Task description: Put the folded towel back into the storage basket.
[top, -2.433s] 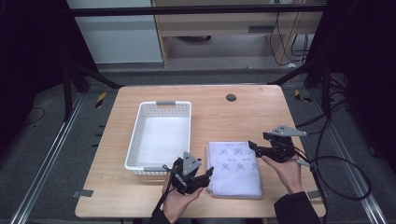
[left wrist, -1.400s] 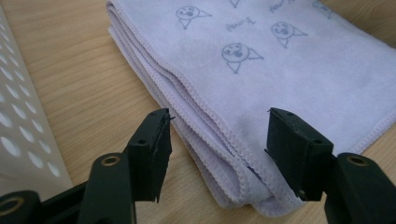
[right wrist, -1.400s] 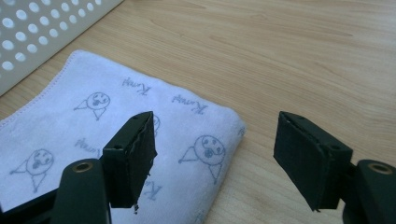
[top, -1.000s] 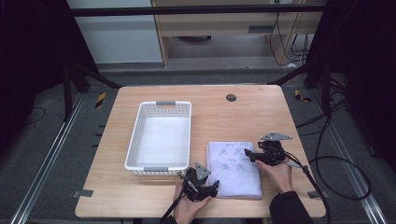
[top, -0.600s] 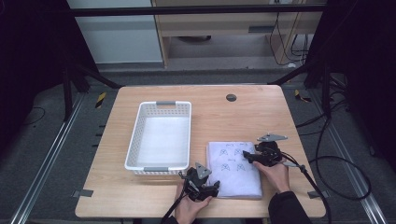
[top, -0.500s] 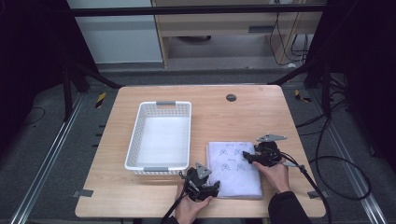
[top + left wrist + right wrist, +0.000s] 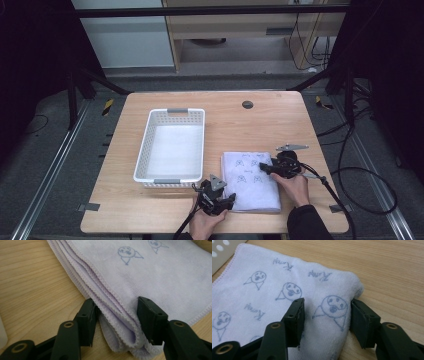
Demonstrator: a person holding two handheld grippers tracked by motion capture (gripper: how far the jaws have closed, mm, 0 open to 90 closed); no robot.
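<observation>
I have one folded towel [image 7: 251, 181] on the desk [image 7: 235, 120], and both tongs are at it. The left tongs [image 7: 117, 320] straddle the near corner, where the stacked hemmed layers bulge between the jaws; the jaws have just been closing, and the left one seems to touch the fold while the right one stands at the top layer, so I judge the grip not yet firm. The right tongs [image 7: 325, 315] sit over the far folded edge, jaws also just closing, with a ridge of cloth rising between them and the pads not clearly pressing.

To do this well, I would close both until every layer is pinched, keep the lower jaws skimming the wood so no layer slips out, then lift evenly.

Count: one towel, one white basket [image 7: 172, 145] beyond the left tongs, two tongs, one dark round mark [image 7: 247, 104] in the desk far ahead.
</observation>
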